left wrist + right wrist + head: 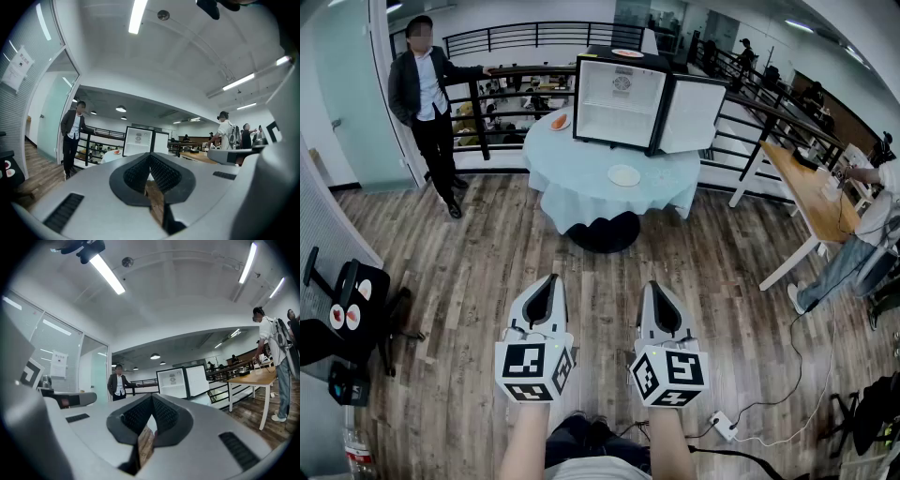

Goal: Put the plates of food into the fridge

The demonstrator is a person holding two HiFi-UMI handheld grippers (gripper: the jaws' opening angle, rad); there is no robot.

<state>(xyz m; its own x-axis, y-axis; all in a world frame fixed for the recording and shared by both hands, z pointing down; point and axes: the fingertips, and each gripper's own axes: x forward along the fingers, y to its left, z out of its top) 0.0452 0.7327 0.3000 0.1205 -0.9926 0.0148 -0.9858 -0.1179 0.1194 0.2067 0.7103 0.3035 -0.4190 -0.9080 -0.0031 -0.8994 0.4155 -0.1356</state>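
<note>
Well, my left gripper (550,281) and right gripper (652,286) hang level over the floor (469,281), both closed and empty. Well ahead I see a front plate (623,175) on the tabletop (572,169) before the open fridge (619,101), and a side plate (560,122) just left of it.

Open floor (600,281) lies between you and the bench (572,161); the fridge (619,101) has its door (692,114) swung right, mouth clear.

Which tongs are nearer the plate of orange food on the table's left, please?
Left. The left tongs line up with the plate, well short; the right tongs sit further right.
</note>
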